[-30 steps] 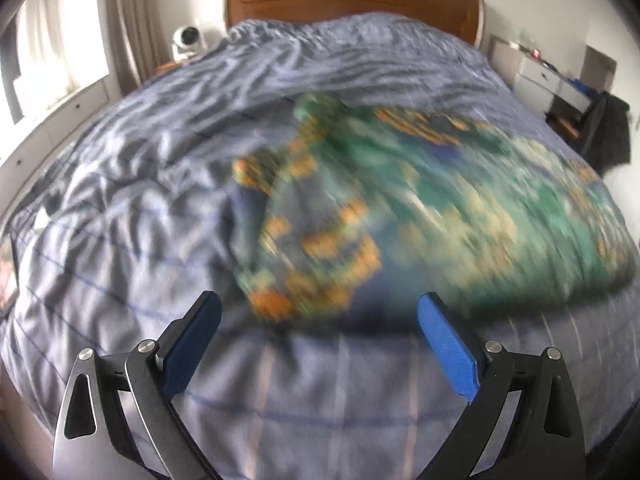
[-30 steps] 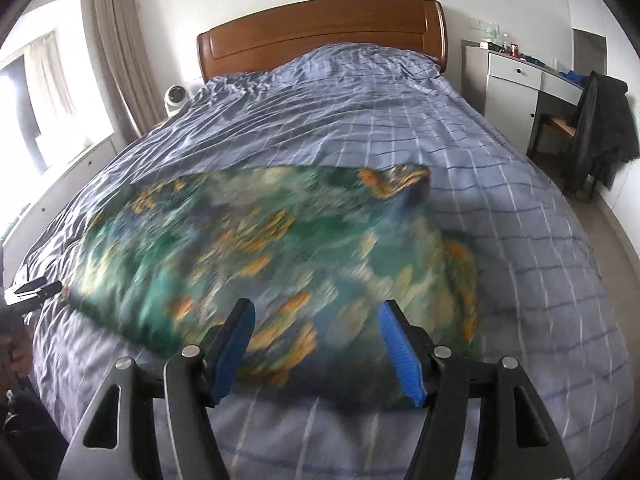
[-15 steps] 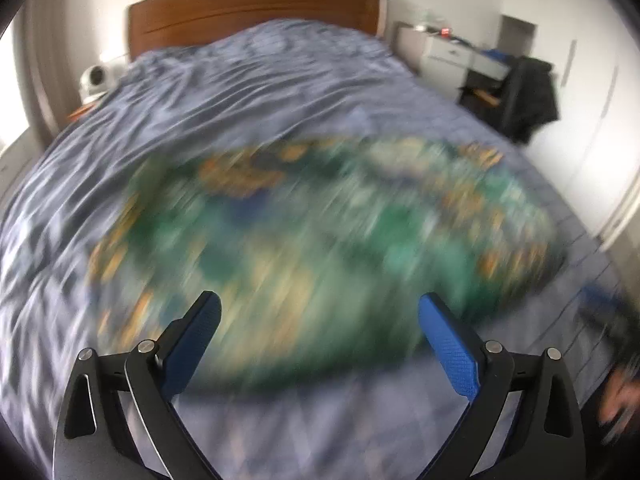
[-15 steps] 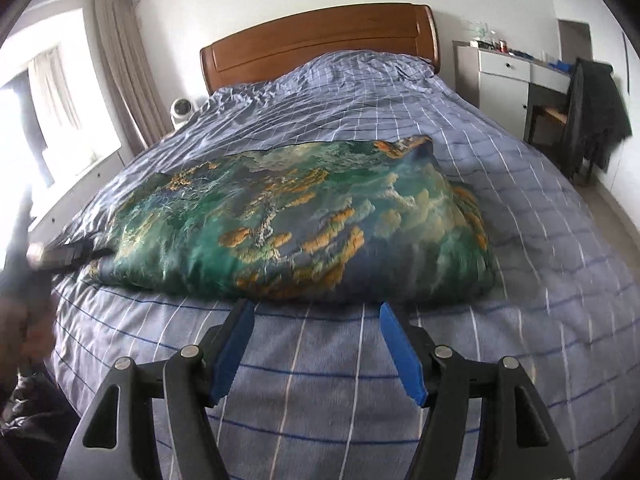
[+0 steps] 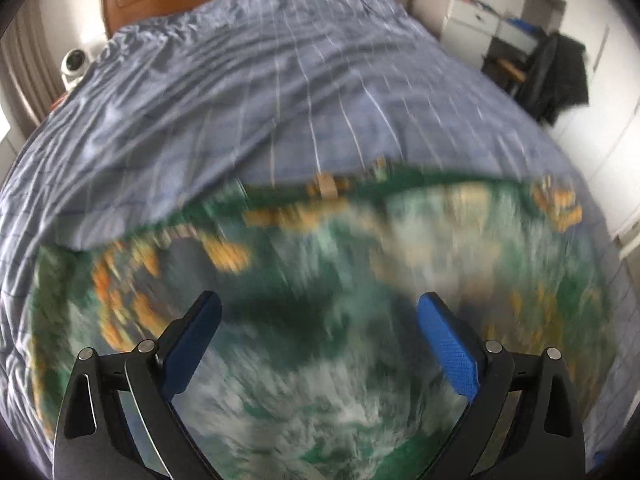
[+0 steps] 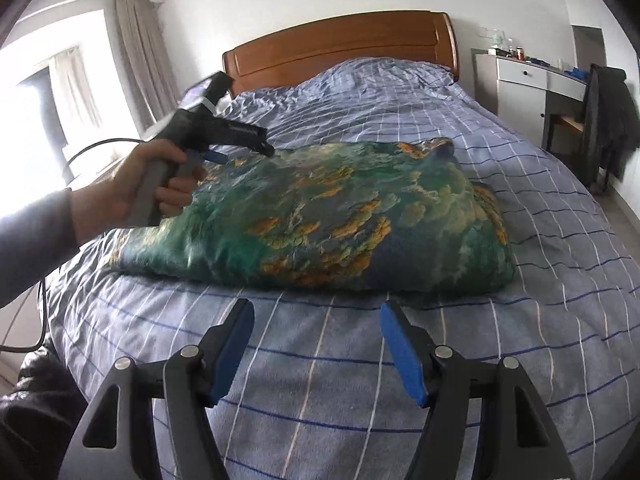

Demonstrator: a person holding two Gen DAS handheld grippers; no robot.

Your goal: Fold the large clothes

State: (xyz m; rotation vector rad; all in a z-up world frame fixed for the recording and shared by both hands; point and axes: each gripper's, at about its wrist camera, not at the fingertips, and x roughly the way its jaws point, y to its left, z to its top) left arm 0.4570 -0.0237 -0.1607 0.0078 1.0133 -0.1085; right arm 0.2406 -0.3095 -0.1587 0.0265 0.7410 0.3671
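A green and orange printed garment (image 6: 320, 220) lies across the middle of a bed (image 6: 400, 360) covered in blue checked bedding. It is already gathered into a thick, puffy bundle, wider than it is deep, with its near edge running roughly parallel to the foot of the bed.

Your right gripper (image 6: 316, 344) hovers over bare bedding just short of that near edge. Its blue-padded fingers are spread wide and hold nothing.

Your left gripper (image 5: 318, 344) is over the garment's left part, also spread wide with nothing between the pads. The left view is motion-blurred, so you cannot tell whether the tips touch the cloth. From the right view, your left hand (image 6: 156, 184) grips the tool's handle above the garment's left end.

The cloth looks soft, light and limp, with a slight sheen that suggests it may slide over itself and over the bedding. Expect it to sag and drape rather than hold a shape. A pinch in the middle would likely catch only the top layer. Better holds are probably the two near corners or the outer edge, where the layers stack: close each gripper fully over the whole thickness, then lift both ends together so the bundle does not slump or unfold.
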